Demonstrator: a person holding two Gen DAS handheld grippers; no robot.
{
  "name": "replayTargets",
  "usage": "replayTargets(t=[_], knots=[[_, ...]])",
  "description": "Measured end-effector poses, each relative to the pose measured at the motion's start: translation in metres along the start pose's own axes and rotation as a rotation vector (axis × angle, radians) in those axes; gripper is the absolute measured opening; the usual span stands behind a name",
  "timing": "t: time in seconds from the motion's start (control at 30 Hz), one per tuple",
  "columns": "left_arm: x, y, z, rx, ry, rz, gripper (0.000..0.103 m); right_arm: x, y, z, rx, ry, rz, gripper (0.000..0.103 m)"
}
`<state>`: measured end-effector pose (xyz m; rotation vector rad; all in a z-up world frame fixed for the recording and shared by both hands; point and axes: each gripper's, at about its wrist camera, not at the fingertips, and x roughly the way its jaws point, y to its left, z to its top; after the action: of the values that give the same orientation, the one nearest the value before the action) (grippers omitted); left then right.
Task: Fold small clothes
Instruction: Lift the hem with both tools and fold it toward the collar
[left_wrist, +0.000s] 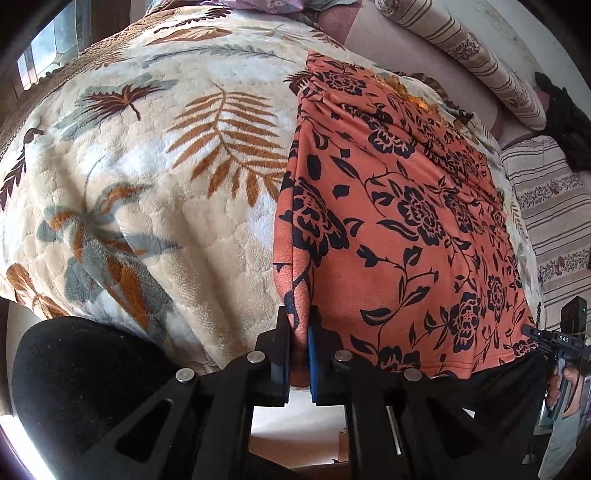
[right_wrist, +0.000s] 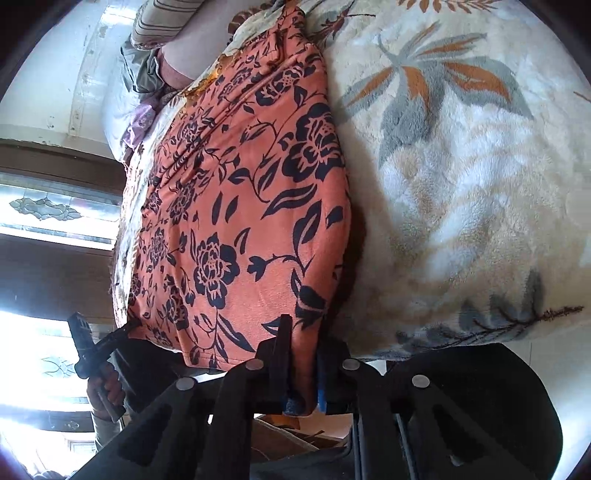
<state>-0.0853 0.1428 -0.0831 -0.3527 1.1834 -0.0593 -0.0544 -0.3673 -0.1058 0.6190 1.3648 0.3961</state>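
- Orange floral garment (left_wrist: 399, 229) lies flat on the leaf-print blanket (left_wrist: 147, 184), stretching ahead of both tools.
- Left gripper (left_wrist: 298, 332) is clamped on its near-left corner, right gripper (right_wrist: 301, 354) clamped on the near-right corner.
- Paired corner holds look set for lifting the near hem forward.

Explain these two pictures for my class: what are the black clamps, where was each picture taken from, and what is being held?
Each black clamp is a hand-held two-finger gripper with a camera looking along its fingers; no robot is involved. One picture comes from the left gripper, the other from the right gripper. Each is shut on a near corner of the orange flowered cloth, which lies spread over a cream leaf-patterned blanket. A striped cushion lies beyond. Each camera also glimpses the other gripper at the picture's edge.
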Motion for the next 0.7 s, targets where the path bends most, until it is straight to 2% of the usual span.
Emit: replayTargets(t=[0.3,0.47,0.6,0.7], knots=[[-0.02,-0.008,0.01,0.014,-0.067,-0.025,0.007,-0.02,0.007,0.001,0.035,-0.074,0.056,0.008],[-0.014,-0.006,0.013,0.011,-0.028,-0.017,0.007,-0.015,0.003,0.0,0.066,-0.054,0.074,0.008],[-0.049,-0.015,0.032,0.029,-0.133,-0.085,0.007,-0.03,0.018,0.01,0.058,-0.102,0.15,0.007],[-0.067,-0.019,0.046,0.028,-0.212,-0.123,0.007,-0.048,0.033,0.027,0.044,-0.171,0.212,0.007]])
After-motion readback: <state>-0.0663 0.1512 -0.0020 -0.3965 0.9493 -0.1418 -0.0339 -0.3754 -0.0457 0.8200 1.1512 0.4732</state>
